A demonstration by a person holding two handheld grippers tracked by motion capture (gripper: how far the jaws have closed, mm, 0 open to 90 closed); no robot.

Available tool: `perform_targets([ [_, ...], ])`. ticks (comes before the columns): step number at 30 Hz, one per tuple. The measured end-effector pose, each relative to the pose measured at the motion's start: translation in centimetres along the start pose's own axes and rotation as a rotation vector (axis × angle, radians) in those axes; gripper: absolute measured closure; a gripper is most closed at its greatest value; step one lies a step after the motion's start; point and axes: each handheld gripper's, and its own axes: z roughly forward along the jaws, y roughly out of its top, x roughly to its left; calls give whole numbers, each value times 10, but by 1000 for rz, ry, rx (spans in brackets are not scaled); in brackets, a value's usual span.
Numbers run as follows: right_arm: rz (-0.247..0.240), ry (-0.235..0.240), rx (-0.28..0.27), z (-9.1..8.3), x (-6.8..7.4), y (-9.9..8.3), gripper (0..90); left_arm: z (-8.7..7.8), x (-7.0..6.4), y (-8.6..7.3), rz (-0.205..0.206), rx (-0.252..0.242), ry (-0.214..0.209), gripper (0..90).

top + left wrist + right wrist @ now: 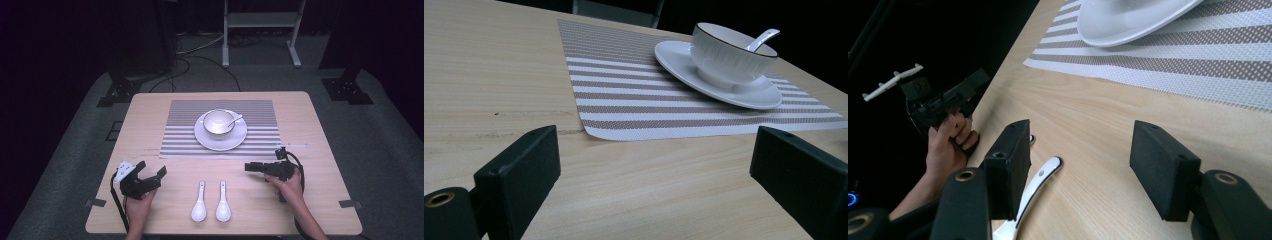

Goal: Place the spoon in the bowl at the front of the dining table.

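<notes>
Lying side by side near the front edge of the wooden table point(310, 120), two white ceramic soup spoons were the work in hand: the left spoon point(199, 206) and the right spoon point(223, 204), bowls toward us, handles pointing at the striped placemat point(180, 135). We judged each spoon light, rigid and glazed, hence slippery against the jaws and liable to chip if dropped or knocked against other ware. We judged the handle the better place to grip, pinched across its width near mid-length, because the broad, rounded bowl would give flat pads little to bear on. In the right gripper view, one spoon handle point(1038, 181) ran just beside the nearer jaw, lying flat on the wood.

Our right gripper point(256, 168) hovered just right of the spoons, its jaws spread wide and grasping nothing. Our left gripper point(151, 175) sat to their left, likewise spread wide and empty, aimed toward the placemat.

Farther back, on the placemat, a white saucer point(210, 142) carried a ribbed white bowl point(218, 123) with a dark rim, and a third spoon point(235, 120) leaned inside it, handle over the rim. Any transfer to the bowl would, in our judgement, call for a slow, low release to avoid ceramic striking ceramic.
</notes>
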Motion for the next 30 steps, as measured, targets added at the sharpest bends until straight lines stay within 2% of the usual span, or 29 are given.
perform_targets([
  [18,3,19,-14,-12,1,-22,401,0,-1,0,4,0,2,46],
  [30,-10,5,-23,-24,3,-39,400,0,-1,0,4,3,2,46],
])
